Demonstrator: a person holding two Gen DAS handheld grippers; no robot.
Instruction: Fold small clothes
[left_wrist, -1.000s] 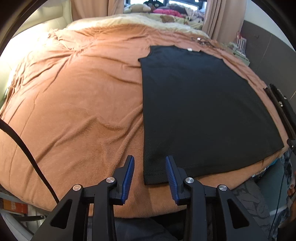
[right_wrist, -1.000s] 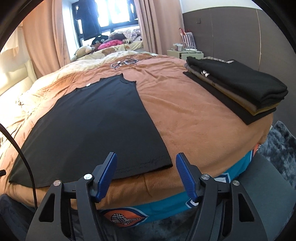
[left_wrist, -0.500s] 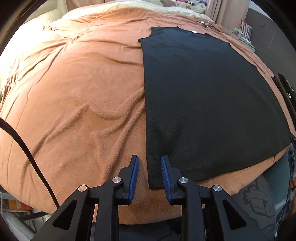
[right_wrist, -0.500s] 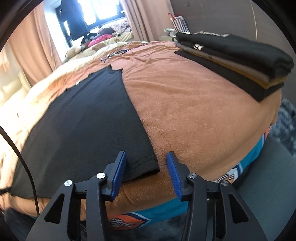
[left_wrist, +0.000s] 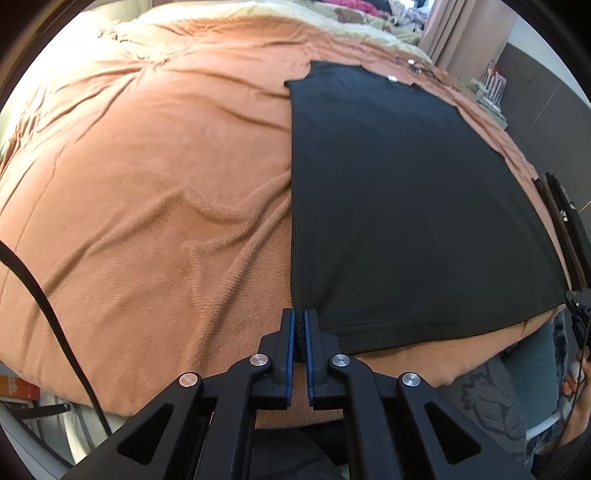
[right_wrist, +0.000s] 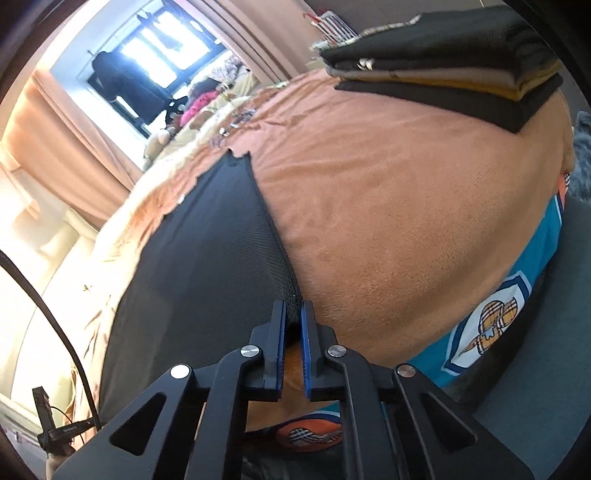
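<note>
pinching black shirt (left_wrist: 399, 206) hem corners, tan blanket (left_wrist: 147, 192)

A black mesh shirt (left_wrist: 399, 206) lies on an orange-brown blanket (left_wrist: 147, 177) (teal sheet (right_wrist: 524, 266) beneath).

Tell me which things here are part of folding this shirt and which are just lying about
In the job: black shirt, left gripper, right gripper, both shut on its hem corners.

Lying about: stack of folded clothes, soft toys, black cable.
</note>
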